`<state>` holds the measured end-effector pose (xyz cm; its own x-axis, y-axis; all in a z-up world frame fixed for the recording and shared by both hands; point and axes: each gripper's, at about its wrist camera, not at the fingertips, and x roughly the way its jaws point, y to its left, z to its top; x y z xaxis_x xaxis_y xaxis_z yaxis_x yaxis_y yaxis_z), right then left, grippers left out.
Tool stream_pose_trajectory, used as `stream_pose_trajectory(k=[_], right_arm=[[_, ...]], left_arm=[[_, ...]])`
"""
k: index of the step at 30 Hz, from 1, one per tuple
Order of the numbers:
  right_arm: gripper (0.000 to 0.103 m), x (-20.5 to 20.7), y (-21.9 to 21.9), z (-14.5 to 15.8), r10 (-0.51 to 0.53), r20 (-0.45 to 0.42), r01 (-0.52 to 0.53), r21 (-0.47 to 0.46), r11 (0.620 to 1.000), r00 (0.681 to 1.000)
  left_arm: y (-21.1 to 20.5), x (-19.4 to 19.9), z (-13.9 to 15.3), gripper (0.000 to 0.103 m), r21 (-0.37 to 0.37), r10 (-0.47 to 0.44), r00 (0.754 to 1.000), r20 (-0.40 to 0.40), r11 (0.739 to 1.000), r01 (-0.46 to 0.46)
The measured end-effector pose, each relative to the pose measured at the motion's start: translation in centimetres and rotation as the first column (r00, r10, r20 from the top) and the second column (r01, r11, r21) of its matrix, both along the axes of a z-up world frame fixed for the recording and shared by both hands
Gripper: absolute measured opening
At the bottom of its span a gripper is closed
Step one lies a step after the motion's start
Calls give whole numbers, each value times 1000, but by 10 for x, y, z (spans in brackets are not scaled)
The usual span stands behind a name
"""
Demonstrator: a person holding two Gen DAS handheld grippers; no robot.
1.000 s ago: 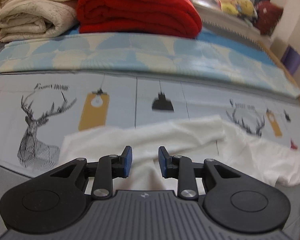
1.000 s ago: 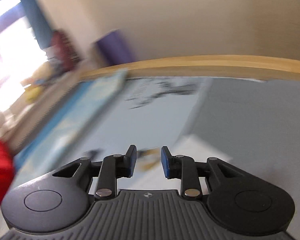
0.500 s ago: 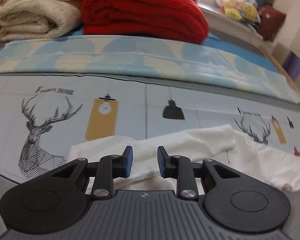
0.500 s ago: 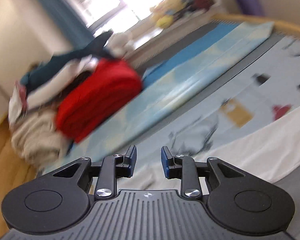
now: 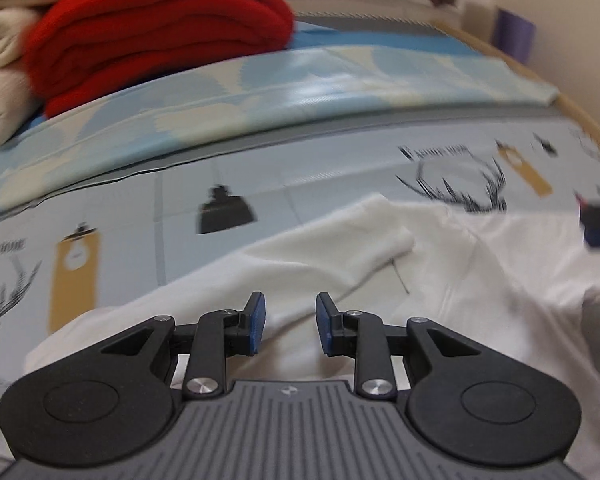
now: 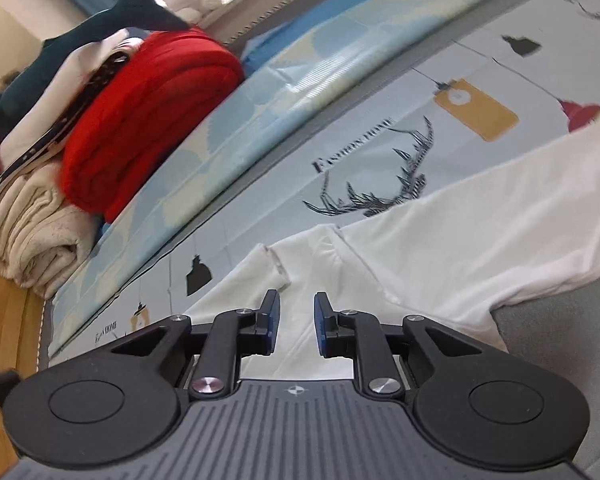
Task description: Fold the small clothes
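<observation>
White shirt (image 6: 440, 240) spread out, hem only rightward

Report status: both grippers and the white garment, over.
Left gripper open, over white garment, nothing held. Right gripper open, empty, above the sleeve. Garment spread unfolded on printed sheet. Nothing on it.

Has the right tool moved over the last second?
Yes. The right tool swung leftward from the wooden bed edge toward the red blanket, now over the white shirt.
</observation>
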<state>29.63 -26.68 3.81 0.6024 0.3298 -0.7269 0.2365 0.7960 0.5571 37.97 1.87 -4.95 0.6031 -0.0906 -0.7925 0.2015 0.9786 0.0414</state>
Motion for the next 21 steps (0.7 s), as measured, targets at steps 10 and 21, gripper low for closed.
stream_pose_trajectory(k=[10,21], right_arm=[[20,12,-12,-3,-58,-10,57,-22,998,998],[20,16,-14,-8,-58,-22,57,-51,997,998]], left_arm=[[-46,24,-39,39,18,-44,999,3,999,44],[-30,33,-31,0,-23,23,999,25,999,-23]])
